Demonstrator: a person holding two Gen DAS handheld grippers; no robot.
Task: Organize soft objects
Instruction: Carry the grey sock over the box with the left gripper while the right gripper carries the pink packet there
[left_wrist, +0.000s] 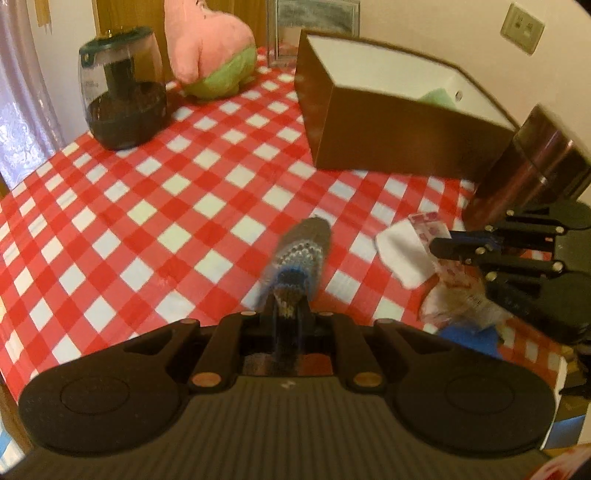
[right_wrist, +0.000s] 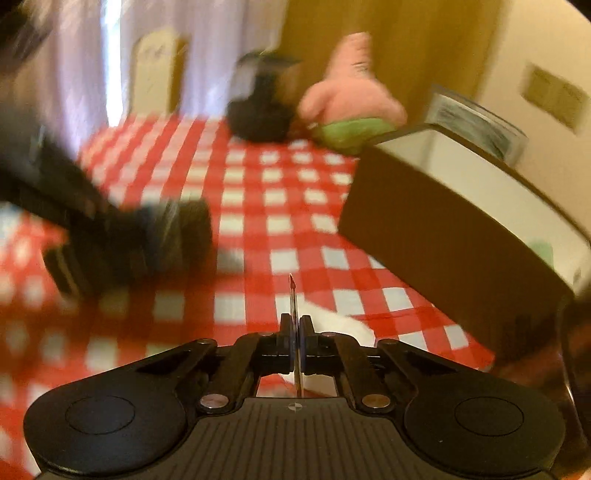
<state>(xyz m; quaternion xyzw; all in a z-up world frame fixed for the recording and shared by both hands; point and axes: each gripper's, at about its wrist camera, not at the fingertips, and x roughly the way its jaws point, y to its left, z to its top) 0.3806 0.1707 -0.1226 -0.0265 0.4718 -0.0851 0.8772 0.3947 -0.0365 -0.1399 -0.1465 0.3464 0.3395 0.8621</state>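
My left gripper (left_wrist: 288, 306) is shut on a knitted grey-and-blue sock (left_wrist: 301, 254) that hangs forward over the red checked tablecloth (left_wrist: 147, 206). My right gripper (right_wrist: 295, 328) is shut on the thin edge of a white packet with red print (right_wrist: 293, 295); in the left wrist view that packet (left_wrist: 402, 251) shows at the right, held by the right gripper (left_wrist: 439, 245). A brown box with a white inside (left_wrist: 388, 122) stands behind, with something green inside (left_wrist: 437, 98). A pink and green plush toy (left_wrist: 214, 55) sits at the back.
A dark glass jar with a green lid (left_wrist: 123, 88) stands back left. A shiny brown canister (left_wrist: 532, 166) stands at the right, by the box. A framed picture (left_wrist: 314, 22) leans on the wall. The table's left edge (left_wrist: 22, 184) is near a curtain.
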